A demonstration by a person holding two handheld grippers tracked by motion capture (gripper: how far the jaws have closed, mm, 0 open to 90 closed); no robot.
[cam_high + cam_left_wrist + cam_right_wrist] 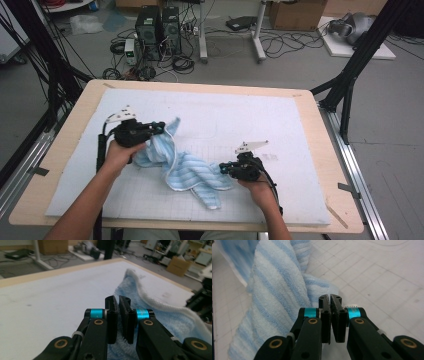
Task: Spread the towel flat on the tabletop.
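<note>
The striped towel [187, 167] lies crumpled mid-worktop [60, 150]. One edge is pinched in the closed jaws of the left gripper [159, 127], another corner in those of the right gripper [223, 169]. Spreading seems in hand; next, both corners should be drawn apart. No containers are seen.

One light-blue striped towel [187, 167] with a white edge, crumpled and twisted. It lies left of centre in the frame, running diagonally from upper left to lower right.
</note>
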